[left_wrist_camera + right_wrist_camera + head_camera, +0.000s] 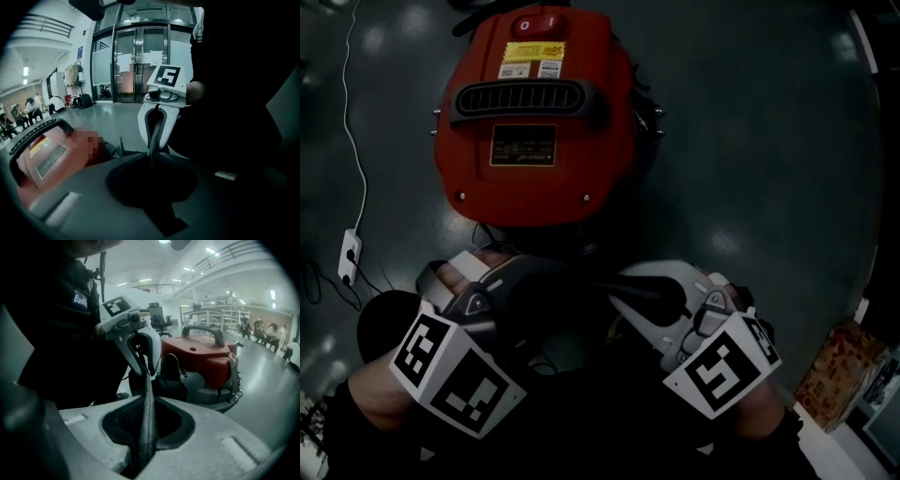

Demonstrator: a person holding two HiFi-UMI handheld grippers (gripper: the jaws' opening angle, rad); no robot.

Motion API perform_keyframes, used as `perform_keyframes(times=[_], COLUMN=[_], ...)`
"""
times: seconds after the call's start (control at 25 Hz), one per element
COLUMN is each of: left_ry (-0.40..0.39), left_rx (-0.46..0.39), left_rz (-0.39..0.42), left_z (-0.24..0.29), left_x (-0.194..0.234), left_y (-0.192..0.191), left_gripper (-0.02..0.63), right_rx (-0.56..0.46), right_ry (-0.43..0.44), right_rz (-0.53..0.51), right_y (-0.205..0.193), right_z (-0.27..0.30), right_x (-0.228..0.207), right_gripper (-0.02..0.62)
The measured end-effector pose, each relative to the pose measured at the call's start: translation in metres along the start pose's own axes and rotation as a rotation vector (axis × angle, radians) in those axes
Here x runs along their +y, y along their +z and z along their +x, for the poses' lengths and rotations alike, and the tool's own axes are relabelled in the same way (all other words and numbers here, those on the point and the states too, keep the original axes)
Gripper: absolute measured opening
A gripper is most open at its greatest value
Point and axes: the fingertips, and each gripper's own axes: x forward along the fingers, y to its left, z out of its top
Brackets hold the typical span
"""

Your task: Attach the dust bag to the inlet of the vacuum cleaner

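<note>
The red vacuum cleaner stands on the dark floor straight ahead, its black handle and red switch on top. Just in front of it, my two grippers face each other with the black dust bag bunched between them. My left gripper is shut on one side of the bag's dark fabric edge. My right gripper is shut on the other side, where the mesh-textured strip runs taut across to the left gripper. The vacuum's inlet is hidden from all views.
A white power strip and its cable lie on the floor at the left. A cardboard box sits at the lower right. Glass doors and an office chair stand far off, with people in the distance.
</note>
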Motion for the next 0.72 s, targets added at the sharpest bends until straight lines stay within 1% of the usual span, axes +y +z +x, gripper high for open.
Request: perform_keyframes(times=[0.2, 0.28, 0.36, 0.56, 0.64, 0.72], left_ry=[0.012, 0.022, 0.032, 0.033, 0.031, 0.023], left_rx=[-0.049, -0.056, -0.049, -0.014, -0.010, -0.019], left_rz=[-0.094, -0.112, -0.097, -0.007, 0.009, 0.000], left_z=[-0.011, -0.015, -0.013, -0.003, -0.002, -0.002], left_x=[-0.001, 0.001, 0.002, 0.008, 0.009, 0.007], left_y=[-0.008, -0.012, -0.011, -0.001, 0.001, 0.000], left_gripper=[0.032, 0.032, 0.032, 0.056, 0.071, 0.063], right_rx=[0.061, 0.065, 0.051, 0.005, 0.005, 0.013], right_ry=[-0.015, -0.015, -0.017, -0.005, -0.003, -0.011], right_rz=[-0.176, -0.202, -0.157, 0.046, 0.071, 0.043], right_y=[0.012, 0.015, 0.013, 0.001, 0.000, 0.000], right_z=[0.007, 0.008, 0.007, 0.000, -0.001, 0.000], right_x=[-0.001, -0.001, -0.001, -0.002, -0.001, -0.002], right_gripper=[0.069, 0.071, 0.069, 0.052, 0.051, 0.054])
